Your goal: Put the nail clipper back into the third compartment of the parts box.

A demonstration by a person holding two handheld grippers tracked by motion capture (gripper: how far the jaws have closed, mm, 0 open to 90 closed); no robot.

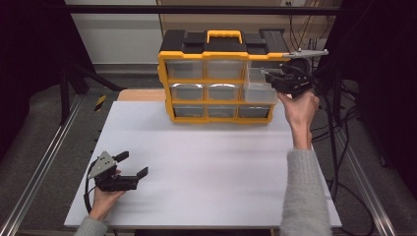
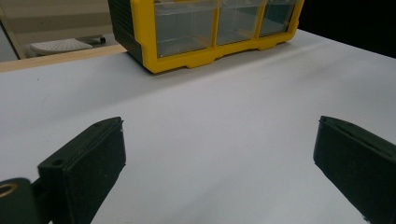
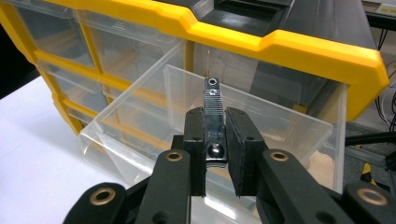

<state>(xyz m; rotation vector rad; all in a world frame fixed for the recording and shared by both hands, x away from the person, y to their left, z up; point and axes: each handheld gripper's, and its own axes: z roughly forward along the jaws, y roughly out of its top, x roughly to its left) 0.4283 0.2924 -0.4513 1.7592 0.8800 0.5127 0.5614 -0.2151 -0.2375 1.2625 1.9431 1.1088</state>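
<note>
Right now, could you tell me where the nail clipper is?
The nail clipper is clamped in the right gripper, held above the pulled-out clear drawer at the top right of the yellow organiser.

Ahead of the left gripper's [image 1: 132,166] spread fingers [image 2: 84,168] the table [image 1: 211,167] lies bare up to the organizer [image 1: 219,81]. The right gripper's [image 3: 215,140] fingers [image 3: 194,140] hang over the pulled-out drawer [image 3: 261,116], clamping a metal clip [image 3: 212,105]; the drawer's clear walls ring the room beneath them, and the organizer's yellow frame [image 3: 280,44] blocks the way beyond the fingertips.
</note>
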